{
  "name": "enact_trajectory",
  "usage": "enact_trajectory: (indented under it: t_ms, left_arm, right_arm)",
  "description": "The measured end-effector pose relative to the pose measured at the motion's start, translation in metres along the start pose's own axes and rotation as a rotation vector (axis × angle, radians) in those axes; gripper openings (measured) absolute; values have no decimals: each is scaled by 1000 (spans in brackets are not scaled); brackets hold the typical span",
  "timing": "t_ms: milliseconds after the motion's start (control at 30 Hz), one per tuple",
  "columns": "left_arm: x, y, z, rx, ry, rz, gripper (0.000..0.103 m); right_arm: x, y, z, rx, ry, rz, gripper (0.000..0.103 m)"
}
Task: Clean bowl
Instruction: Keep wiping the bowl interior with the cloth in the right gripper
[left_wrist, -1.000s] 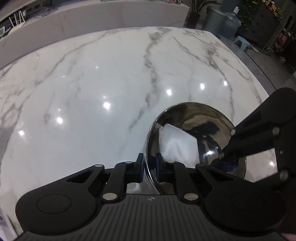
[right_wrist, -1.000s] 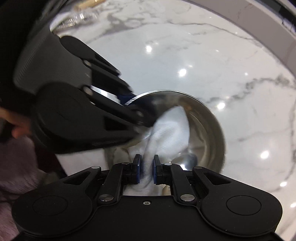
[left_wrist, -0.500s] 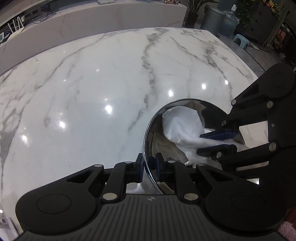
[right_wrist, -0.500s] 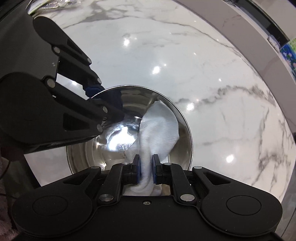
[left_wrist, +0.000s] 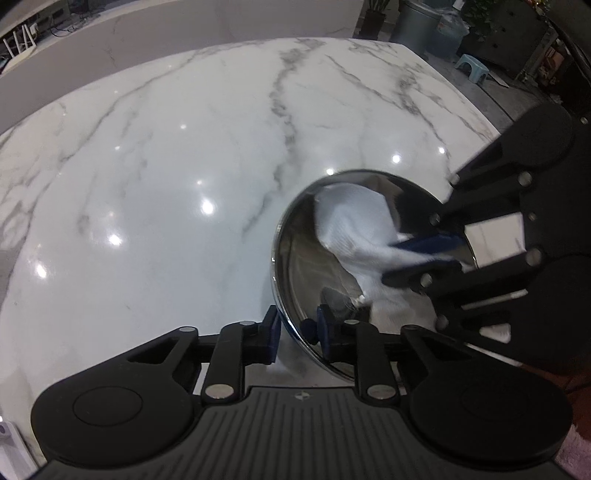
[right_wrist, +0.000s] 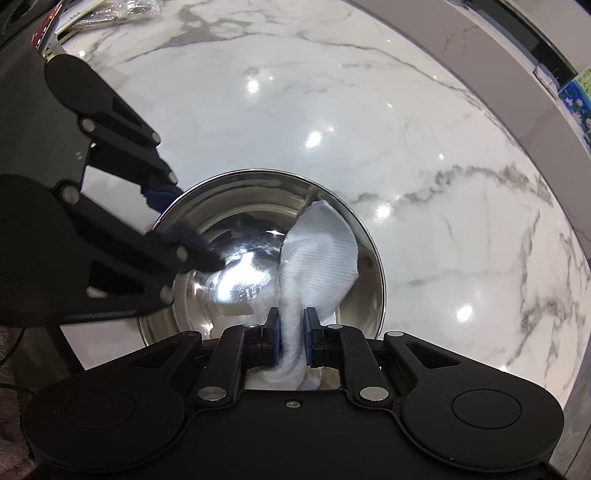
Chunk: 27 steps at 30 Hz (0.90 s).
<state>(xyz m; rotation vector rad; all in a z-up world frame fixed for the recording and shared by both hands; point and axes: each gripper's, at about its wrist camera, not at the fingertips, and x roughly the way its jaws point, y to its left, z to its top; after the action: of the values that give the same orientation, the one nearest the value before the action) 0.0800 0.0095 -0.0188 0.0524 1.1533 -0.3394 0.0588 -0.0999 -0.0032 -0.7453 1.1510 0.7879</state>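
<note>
A shiny steel bowl sits on the white marble table; it also shows in the right wrist view. My left gripper is shut on the bowl's near rim, one finger outside and one inside. My right gripper is shut on a white cloth, which lies against the bowl's inner wall on the right side. In the left wrist view the cloth reaches up the far inner wall, with the right gripper coming in from the right.
The marble table's far and right edges border a floor with a grey bin and a small blue stool. A low wall runs beyond the table in the right wrist view.
My right gripper has moved the cloth around the inside of the bowl, from the middle toward the far wall. My left gripper keeps its hold on the rim.
</note>
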Motion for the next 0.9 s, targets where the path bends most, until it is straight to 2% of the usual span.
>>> enact_trajectory:
  t_ms: [67,133,200,300,367,433,500,600,733,833,900]
  left_arm:
    - [0,1,2,-9,-9,5,13]
    - [0,3,5,-22,-17,8,12]
    - [0,4,7,-30,-25,12,11]
    - [1,2,8,-30,-33,17,11]
    - [1,2,8,-28,-36,17,11]
    - [1,1,8,-19,-41,24,11]
    - [1,0,7,-14,-44,26,12]
    - [1,1,7,-12,-44,26,12]
    - [1,1,8,-17,-39,21,11]
    - [1,1,7,-32,-37,25,16]
    - [0,1,5,-33,-32,33,25]
  right_arm:
    - [-7,-4,-4,23,1,29,10]
    - [3,-17,18,39,0,57,10]
    - [5,-17,19,76,-12,140,10]
    - [-27,7,0,113,-28,232,11]
    - [-29,11,0,129,-29,283,11]
    - [-26,13,1,127,-22,291,11]
    - [-25,15,3,110,-14,281,10]
    - [-25,24,5,30,13,179,10]
    - [-23,37,6,-109,28,-54,10]
    - [-21,37,7,-102,22,-70,10]
    - [-21,36,7,-97,18,-66,10]
